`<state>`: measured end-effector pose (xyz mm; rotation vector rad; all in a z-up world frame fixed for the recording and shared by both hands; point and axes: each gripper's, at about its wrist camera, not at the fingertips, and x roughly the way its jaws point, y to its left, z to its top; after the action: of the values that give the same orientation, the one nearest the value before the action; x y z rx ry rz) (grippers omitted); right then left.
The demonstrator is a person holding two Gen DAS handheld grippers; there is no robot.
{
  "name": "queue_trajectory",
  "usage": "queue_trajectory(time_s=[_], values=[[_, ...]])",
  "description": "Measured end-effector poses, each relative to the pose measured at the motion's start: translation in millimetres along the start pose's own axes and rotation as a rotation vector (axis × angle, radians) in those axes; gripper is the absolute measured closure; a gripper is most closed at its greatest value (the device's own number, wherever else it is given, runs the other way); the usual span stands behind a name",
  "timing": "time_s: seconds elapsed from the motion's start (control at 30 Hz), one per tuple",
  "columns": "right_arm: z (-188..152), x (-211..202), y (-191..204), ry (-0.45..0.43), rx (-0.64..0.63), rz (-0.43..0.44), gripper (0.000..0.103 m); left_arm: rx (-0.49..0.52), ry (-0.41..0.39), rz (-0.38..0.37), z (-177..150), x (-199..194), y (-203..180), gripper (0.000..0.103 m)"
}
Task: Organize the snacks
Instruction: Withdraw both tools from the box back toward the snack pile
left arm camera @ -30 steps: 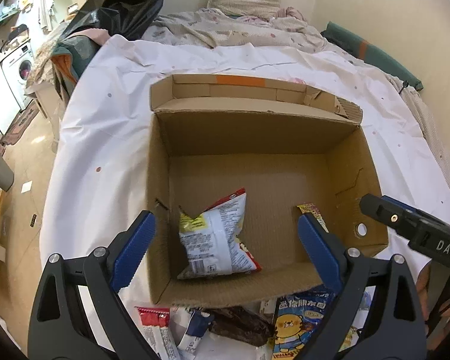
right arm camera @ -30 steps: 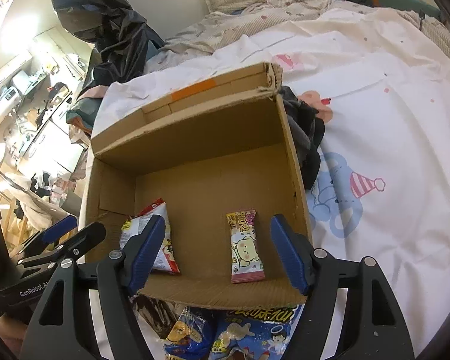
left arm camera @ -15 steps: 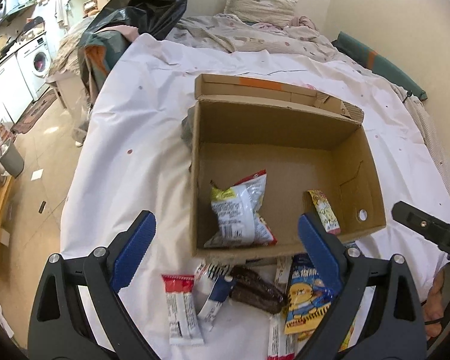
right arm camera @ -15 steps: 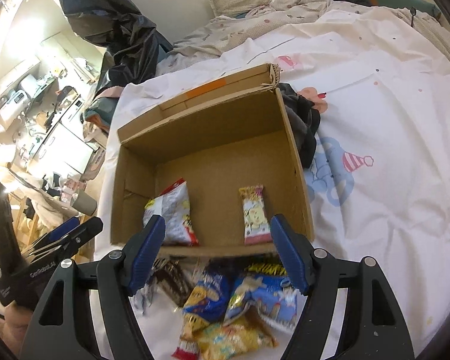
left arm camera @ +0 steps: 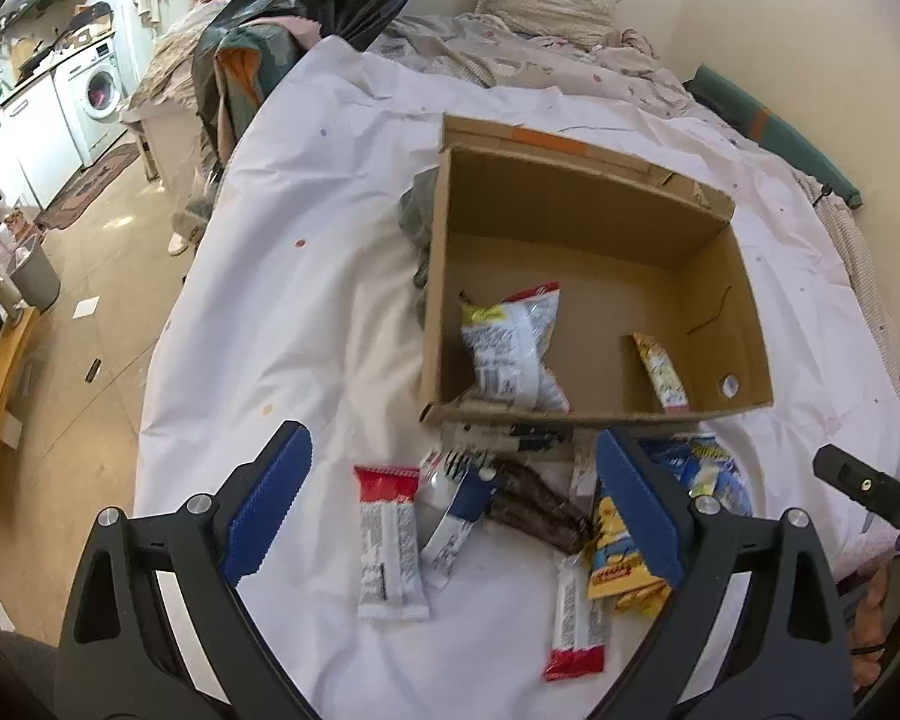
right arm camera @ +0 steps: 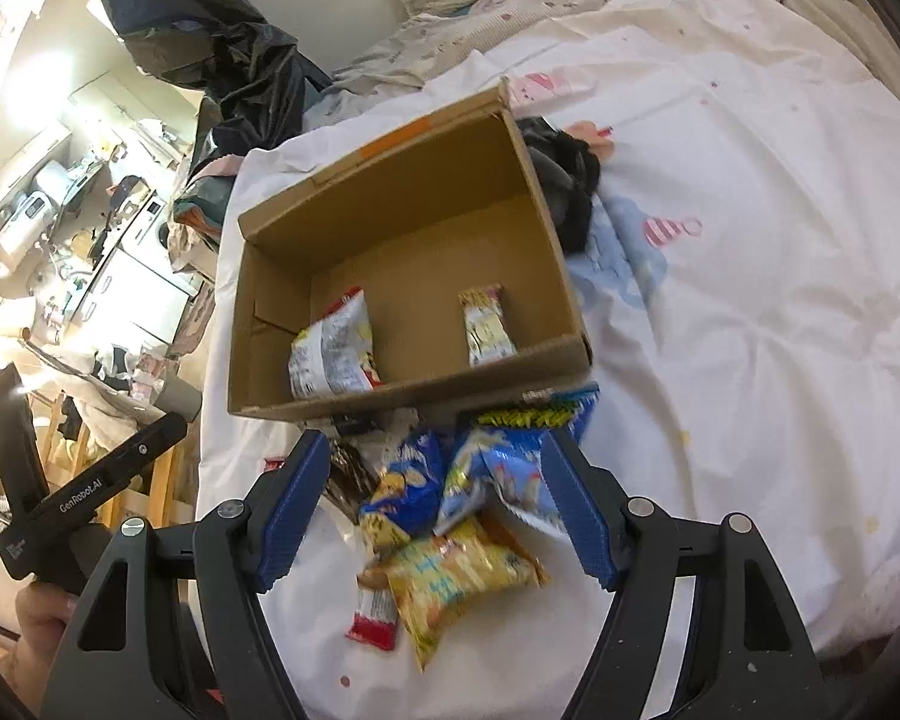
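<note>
Here both claws, left claw [left arm camera: 453, 501] and right claw [right arm camera: 432, 507], gape empty above loose snacks [right arm camera: 450, 540] beside the box [left arm camera: 570, 414]

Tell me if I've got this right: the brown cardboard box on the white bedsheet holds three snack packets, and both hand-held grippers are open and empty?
Not quite: the brown cardboard box holds two packets, a silver crisp bag and a slim yellow bar wrapper, as the left wrist view shows. The rest is right.

You are looking at a brown cardboard box [left arm camera: 732, 276] bearing an orange tape strip [left arm camera: 549, 141], sitting on a white sheet [left arm camera: 306, 228] dotted with small coloured spots. Blue pads [left arm camera: 267, 504] are lining your black grippers; a red-and-white bar wrapper [left arm camera: 388, 540] and yellow snack bag [right arm camera: 456, 576] are lying nearby.
</note>
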<state>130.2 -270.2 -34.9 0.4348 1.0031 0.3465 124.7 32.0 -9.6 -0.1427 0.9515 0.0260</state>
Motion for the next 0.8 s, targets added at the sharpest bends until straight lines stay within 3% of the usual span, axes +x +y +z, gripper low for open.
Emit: queue_trajectory(time_s=[0.33, 0.53, 0.67, 0.8], values=[[-13.1, 3.3, -29.0, 0.059, 0.132, -0.004, 0.028, -0.184, 0.134, 0.054, -20.7, 23.1, 42.3, 0.009], [-10.9, 8.4, -29.5, 0.069, 0.149, 0.001, 0.028, -0.211, 0.234, 0.082, -29.3, 51.2, 50.4, 0.010], [-8.7, 14.3, -25.1, 0.077, 0.141, -0.002, 0.028, -0.247, 0.325, 0.115, -39.6, 82.0, 53.9, 0.036], [-6.0, 20.0, -18.7, 0.086, 0.112, -0.007, 0.028, -0.237, 0.418, 0.078, -47.2, 111.7, 46.9, 0.047]])
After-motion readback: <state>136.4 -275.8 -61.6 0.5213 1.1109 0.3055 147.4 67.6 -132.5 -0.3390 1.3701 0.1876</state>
